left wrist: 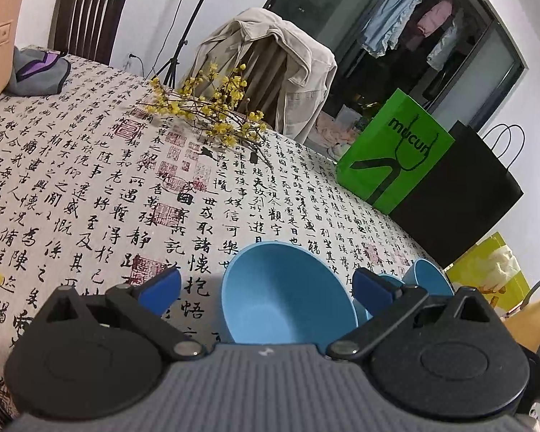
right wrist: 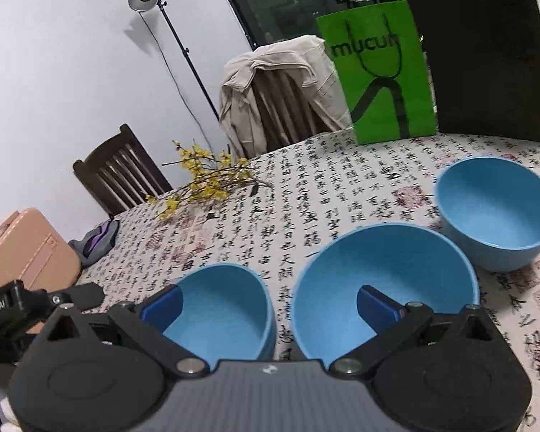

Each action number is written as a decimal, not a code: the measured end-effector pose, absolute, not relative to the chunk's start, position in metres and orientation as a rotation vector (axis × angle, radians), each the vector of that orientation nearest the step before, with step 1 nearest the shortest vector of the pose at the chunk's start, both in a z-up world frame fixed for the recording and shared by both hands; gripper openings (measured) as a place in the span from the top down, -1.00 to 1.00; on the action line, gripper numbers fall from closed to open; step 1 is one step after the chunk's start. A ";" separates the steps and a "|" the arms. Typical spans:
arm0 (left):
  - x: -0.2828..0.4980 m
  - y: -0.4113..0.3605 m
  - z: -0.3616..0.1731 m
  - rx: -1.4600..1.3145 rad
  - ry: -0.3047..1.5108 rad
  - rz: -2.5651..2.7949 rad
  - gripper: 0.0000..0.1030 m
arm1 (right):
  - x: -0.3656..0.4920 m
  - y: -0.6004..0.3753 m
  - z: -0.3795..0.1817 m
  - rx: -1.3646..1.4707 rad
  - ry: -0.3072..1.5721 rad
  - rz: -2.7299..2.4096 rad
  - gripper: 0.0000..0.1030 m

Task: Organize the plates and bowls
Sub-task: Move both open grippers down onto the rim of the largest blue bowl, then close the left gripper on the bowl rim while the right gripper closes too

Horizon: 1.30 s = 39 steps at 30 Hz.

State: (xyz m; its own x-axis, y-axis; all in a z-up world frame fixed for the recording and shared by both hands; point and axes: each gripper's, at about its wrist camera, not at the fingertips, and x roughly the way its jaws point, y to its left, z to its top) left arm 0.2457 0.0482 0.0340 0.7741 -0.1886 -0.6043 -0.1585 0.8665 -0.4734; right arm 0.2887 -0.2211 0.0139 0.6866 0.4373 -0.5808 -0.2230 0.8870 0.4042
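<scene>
Bowl point(left wrist: 288, 295) between spread left tongs point(left wrist: 266, 288), two bowls point(right wrist: 381, 288) under spread right tongs point(right wrist: 270, 304).

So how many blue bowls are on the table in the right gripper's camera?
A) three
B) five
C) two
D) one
A: the right wrist view shows three blue bowls on the tablecloth, a small bowl on the left, a big bowl in the middle and another bowl farther right.
</scene>
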 end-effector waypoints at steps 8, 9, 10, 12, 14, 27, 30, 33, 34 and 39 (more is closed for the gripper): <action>0.248 0.051 0.034 -0.535 0.698 -0.005 -1.00 | 0.298 -0.204 0.016 0.264 0.710 0.387 -1.00; 0.248 0.051 0.034 -0.525 0.699 0.007 -1.00 | 0.299 -0.202 0.016 0.253 0.710 0.395 -1.00; 0.249 0.052 0.034 -0.518 0.699 0.016 -1.00 | 0.300 -0.199 0.016 0.243 0.710 0.399 -1.00; 0.250 0.054 0.034 -0.517 0.698 0.026 -1.00 | 0.304 -0.194 0.018 0.237 0.719 0.403 -1.00; 0.254 0.057 0.031 -0.524 0.705 0.049 -1.00 | 0.308 -0.190 0.019 0.221 0.741 0.412 -1.00; 0.280 0.056 -0.003 -0.525 0.812 0.090 -1.00 | 0.332 -0.149 0.011 -0.018 0.754 0.421 -0.45; 0.284 0.052 -0.010 -0.512 0.825 0.085 -1.00 | 0.337 -0.141 0.007 -0.058 0.766 0.447 -0.37; 0.287 0.047 -0.016 -0.492 0.837 0.087 -0.97 | 0.339 -0.131 0.000 -0.123 0.788 0.455 -0.18; 0.287 0.046 -0.017 -0.491 0.841 0.089 -0.95 | 0.340 -0.129 -0.001 -0.135 0.795 0.451 -0.15; 0.288 0.039 -0.026 -0.480 0.856 0.093 -0.79 | 0.344 -0.126 -0.010 -0.171 0.832 0.439 -0.10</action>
State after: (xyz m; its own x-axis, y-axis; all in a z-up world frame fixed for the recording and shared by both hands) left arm 0.2882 0.0394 -0.0261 0.6584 -0.1111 -0.7444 -0.2677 0.8898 -0.3695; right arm 0.3441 -0.1264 -0.0104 0.5900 0.3091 -0.7459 -0.4408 0.8973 0.0232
